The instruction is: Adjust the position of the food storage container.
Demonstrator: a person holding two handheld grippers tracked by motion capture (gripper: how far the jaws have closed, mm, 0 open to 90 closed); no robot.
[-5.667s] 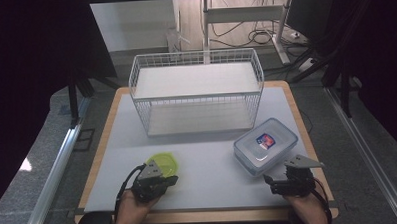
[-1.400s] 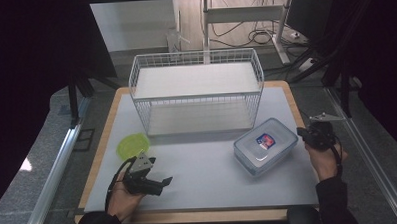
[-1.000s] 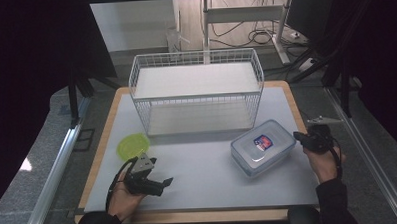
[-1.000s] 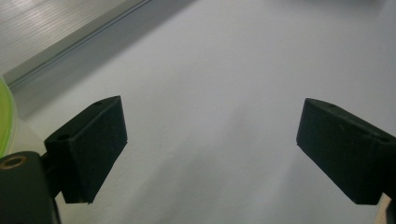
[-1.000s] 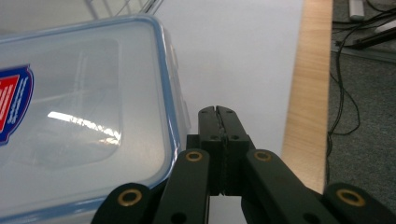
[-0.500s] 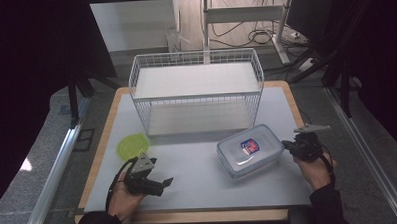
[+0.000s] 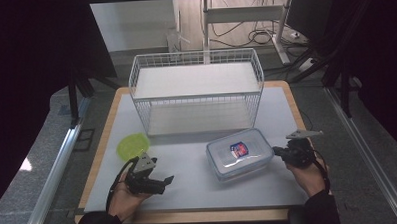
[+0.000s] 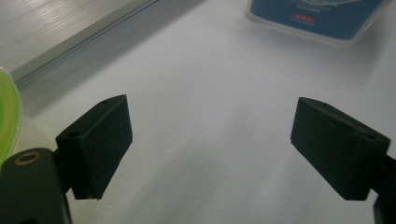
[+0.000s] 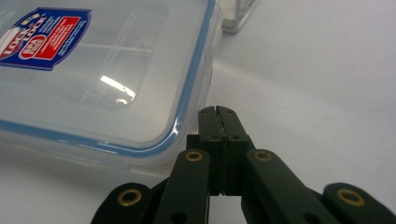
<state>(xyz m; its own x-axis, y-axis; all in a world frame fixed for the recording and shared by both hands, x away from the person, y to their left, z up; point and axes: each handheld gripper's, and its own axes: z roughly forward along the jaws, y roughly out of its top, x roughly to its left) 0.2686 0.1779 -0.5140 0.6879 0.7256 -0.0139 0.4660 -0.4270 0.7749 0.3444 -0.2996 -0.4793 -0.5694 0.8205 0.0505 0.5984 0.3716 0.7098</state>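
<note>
A clear plastic box [image 7: 239, 154] with a blue-edged lid and a red and blue label lies on the white mat, right of centre. My right gripper [image 7: 277, 154] is shut, its tips against the box's right side. In the right gripper view the closed jaws [image 9: 218, 113] touch the corner of the box [image 9: 93, 70]. My left gripper [image 7: 167, 181] rests at the front left, open. Its jaws have just been closing a little, with nothing between them [image 8: 210, 140]. A lime-green disc [image 7: 133, 145] lies flat just beyond the left hand.
A white wire basket [image 7: 194, 55] with a shelf stands at the back middle of the mat [image 7: 189, 195]. The mat sits on a wooden board with dark floor and metal rails on both sides. The box's label [image 8: 317, 14] and the disc's edge [image 8: 7, 112] appear in the left gripper view.
The box has slid to the left across the mat, with my shut right gripper following against its right side. The left hand has stayed in place.
</note>
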